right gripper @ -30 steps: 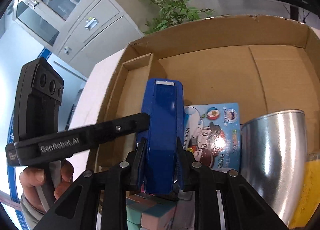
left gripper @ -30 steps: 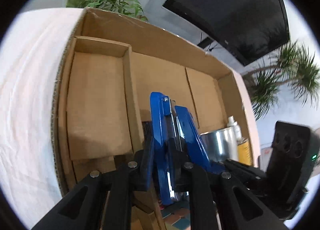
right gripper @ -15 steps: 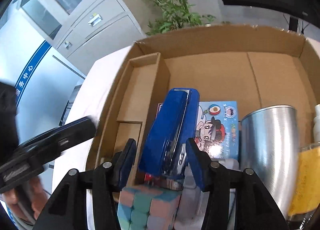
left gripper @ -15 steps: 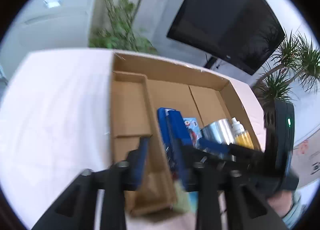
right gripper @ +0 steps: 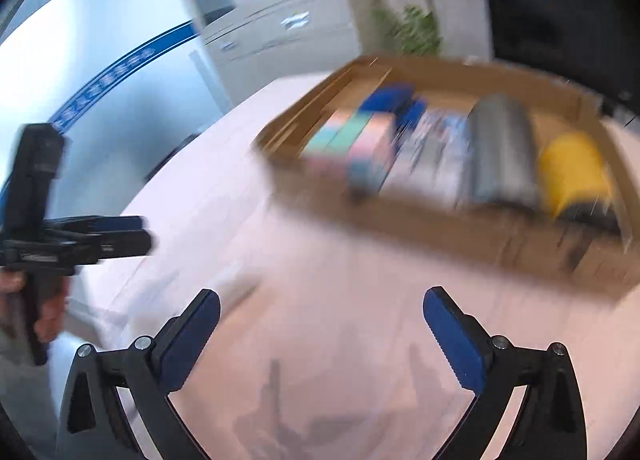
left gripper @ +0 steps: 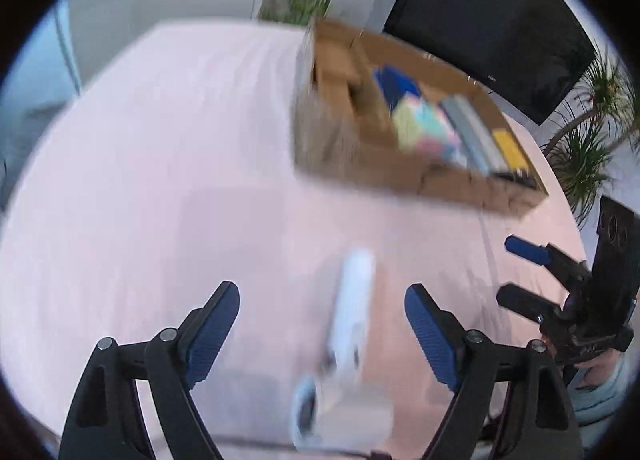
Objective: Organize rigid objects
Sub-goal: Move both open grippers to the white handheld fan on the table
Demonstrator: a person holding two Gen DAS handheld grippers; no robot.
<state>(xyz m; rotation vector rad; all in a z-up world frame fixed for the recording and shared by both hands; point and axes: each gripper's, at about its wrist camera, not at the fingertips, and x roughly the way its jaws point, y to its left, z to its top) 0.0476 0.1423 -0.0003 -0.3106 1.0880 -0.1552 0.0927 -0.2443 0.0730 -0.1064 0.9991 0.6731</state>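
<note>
Both tools are hanging released and empty: left tool (left gripper: 322, 324), right tool (right gripper: 320, 330). The cardboard box (right gripper: 460, 228) is sitting at one o'clock, holding the cube (right gripper: 352, 140). A blurred white object (left gripper: 352, 312) (unidentifiable) is lying between the left jaws; I'd worry a hasty pinch is risking knocking it away.

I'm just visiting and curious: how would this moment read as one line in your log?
left gripper: open, over white object | right gripper: open, empty | cardboard box: stapler, cube, cup inside
</note>
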